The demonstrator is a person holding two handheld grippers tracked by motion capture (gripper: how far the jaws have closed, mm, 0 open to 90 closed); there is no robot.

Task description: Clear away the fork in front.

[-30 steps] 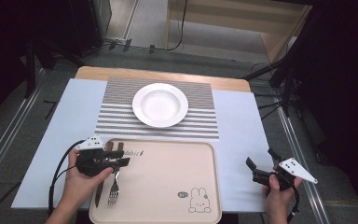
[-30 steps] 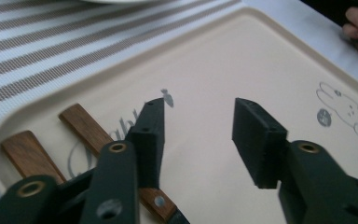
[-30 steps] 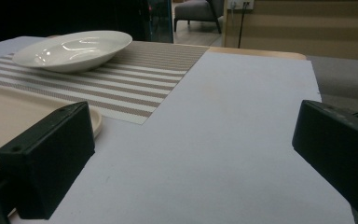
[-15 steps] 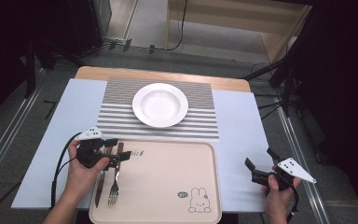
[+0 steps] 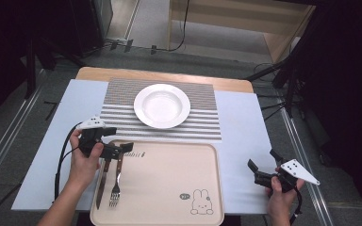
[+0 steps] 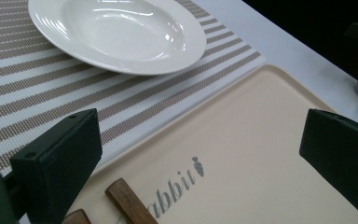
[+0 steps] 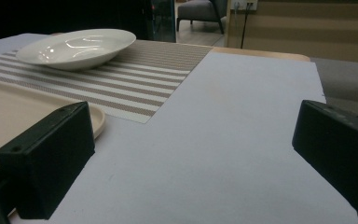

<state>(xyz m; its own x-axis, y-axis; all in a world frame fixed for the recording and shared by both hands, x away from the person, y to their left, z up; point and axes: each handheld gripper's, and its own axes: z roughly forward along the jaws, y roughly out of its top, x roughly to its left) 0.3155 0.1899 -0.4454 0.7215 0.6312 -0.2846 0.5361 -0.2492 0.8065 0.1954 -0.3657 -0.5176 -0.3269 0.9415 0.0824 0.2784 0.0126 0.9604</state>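
This looks like a lab or recording studio staged as a dining spot. A worktop (image 5: 245, 127) with a pale sheet over it carries a striped placemat (image 5: 202, 113), a white soup plate (image 5: 162, 106) and a beige rabbit-print tray (image 5: 169, 188), yet beyond the worktop loose cables (image 5: 184, 28) trail across grey carpet, dark stands and equipment racks (image 5: 75, 28) stand to its far left, and metal floor rails (image 5: 9, 127) run along both its sides. Past its far edge stands a light wooden cabinet (image 5: 245, 23), and the right gripper view shows a grey armchair (image 7: 200, 9) beyond it.
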